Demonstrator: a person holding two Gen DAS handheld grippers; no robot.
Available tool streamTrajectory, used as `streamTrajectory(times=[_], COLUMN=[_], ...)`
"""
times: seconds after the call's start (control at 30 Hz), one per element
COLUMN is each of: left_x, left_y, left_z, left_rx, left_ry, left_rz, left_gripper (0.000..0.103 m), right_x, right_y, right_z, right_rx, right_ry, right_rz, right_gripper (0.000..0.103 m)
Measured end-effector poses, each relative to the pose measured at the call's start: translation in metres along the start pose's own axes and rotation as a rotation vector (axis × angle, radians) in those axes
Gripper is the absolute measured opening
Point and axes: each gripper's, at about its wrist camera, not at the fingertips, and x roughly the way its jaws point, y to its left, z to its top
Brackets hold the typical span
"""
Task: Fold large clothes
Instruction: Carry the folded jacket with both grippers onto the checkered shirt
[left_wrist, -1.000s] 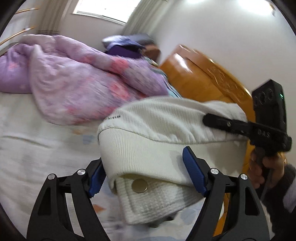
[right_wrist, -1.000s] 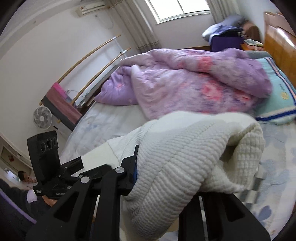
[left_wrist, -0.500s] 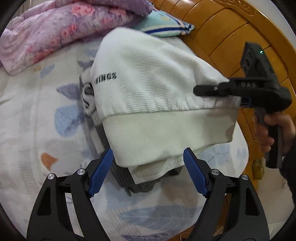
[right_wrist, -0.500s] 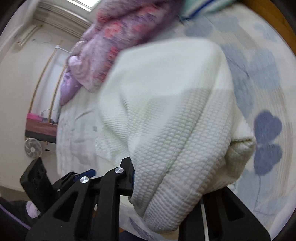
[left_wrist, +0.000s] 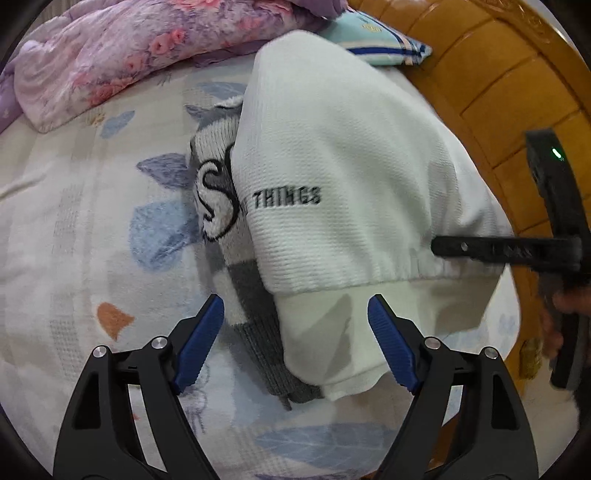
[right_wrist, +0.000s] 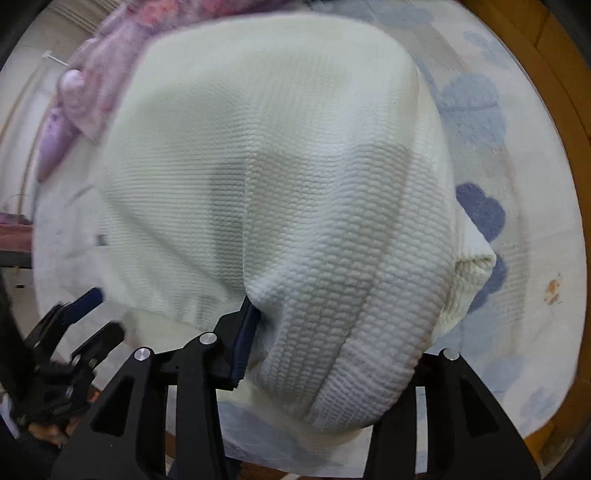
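Note:
A folded white knit sweater (left_wrist: 343, 177) with black "THINGS" lettering lies on top of a folded grey-and-white sweater (left_wrist: 229, 221) on the bed. My left gripper (left_wrist: 295, 332) is open, its blue pads either side of the white hem, holding nothing. My right gripper (right_wrist: 332, 354) is shut on a thick fold of the white sweater (right_wrist: 280, 177), which drapes over its fingers and hides the right pad. The right gripper also shows in the left wrist view (left_wrist: 480, 247) at the sweater's right edge.
The bed sheet (left_wrist: 92, 240) has blue and orange leaf prints. A purple floral quilt (left_wrist: 129, 48) lies bunched at the back. A striped pillow (left_wrist: 384, 48) sits by the orange wooden headboard (left_wrist: 498, 85) on the right.
The white sweater came down from the air onto the grey-and-white sweater on the bed. My left gripper let go of it and pulled back a little. The right gripper still holds its fold.

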Motion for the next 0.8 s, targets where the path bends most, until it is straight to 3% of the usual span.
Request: streamTrajectory(times=[0.1, 0.23, 0.33, 0.37, 0.43, 0.47, 0.53, 0.57, 0.67, 0.8], left_x=[-0.010, -0.033, -0.049, -0.054, -0.061, -0.065, -0.069, -0.069, -0.063, -0.053], left_y=[0.003, 0.011, 0.015, 0.015, 0.017, 0.017, 0.016, 0.016, 0.018, 0.024], left_z=[-0.003, 0.007, 0.018, 0.019, 0.022, 0.023, 0.023, 0.023, 0.020, 0.017], left_rx=[-0.014, -0.037, -0.031, -0.028, -0.022, -0.014, 0.006, 0.007, 0.008, -0.007], left_ry=[-0.015, -0.036, -0.038, -0.039, -0.037, -0.044, -0.049, -0.051, -0.048, -0.026], left_rz=[-0.032, -0.047, -0.040, -0.037, -0.030, -0.025, -0.023, -0.019, -0.003, 0.013], left_gripper=[0.081, 0.081, 0.082, 0.082, 0.082, 0.082, 0.082, 0.082, 0.082, 0.082], right_x=[-0.011, -0.040, -0.056, -0.062, -0.073, -0.080, -0.088, -0.080, -0.034, 0.010], right_y=[0.002, 0.022, 0.041, 0.050, 0.056, 0.057, 0.060, 0.061, 0.066, 0.065], right_z=[-0.002, -0.016, -0.022, -0.026, -0.032, -0.034, -0.039, -0.036, -0.029, -0.025], right_rx=[0.073, 0.063, 0.039, 0.008, 0.000, 0.017, 0.012, 0.022, 0.050, 0.052], right_ry=[0.006, -0.024, -0.049, -0.064, -0.110, -0.131, -0.188, -0.177, -0.130, -0.099], right_rz=[-0.019, -0.139, -0.306, -0.446, -0.515, -0.516, -0.389, -0.296, -0.101, -0.090], right_gripper=[0.043, 0.048, 0.064, 0.066, 0.066, 0.066, 0.066, 0.065, 0.050, 0.048])
